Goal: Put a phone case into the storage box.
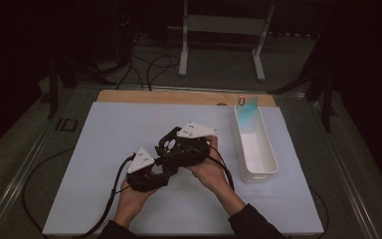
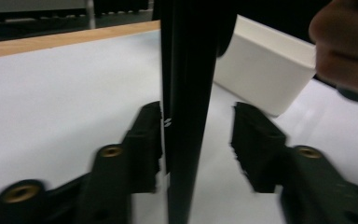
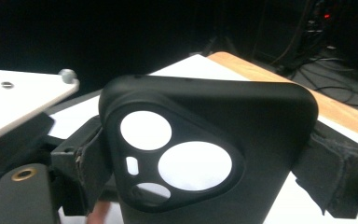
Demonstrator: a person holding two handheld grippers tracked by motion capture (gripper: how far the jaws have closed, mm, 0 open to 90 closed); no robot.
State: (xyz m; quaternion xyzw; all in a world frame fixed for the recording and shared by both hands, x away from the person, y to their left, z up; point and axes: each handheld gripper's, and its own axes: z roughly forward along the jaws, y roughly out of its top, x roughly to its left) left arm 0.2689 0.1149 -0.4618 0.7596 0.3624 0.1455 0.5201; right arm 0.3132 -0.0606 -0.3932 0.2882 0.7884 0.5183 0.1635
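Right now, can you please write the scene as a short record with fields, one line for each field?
held thing: black phone case, with camera cut-outs
right hand-held gripper: jaws clamp the case by its two side edges
left hand-held gripper: jaws open, apart; case edge stands between them, close to one pad, clear of the other
work surface: white mat on a wooden table
container: white bin, to the right of the hands
in the bin: a light teal thing at its far end
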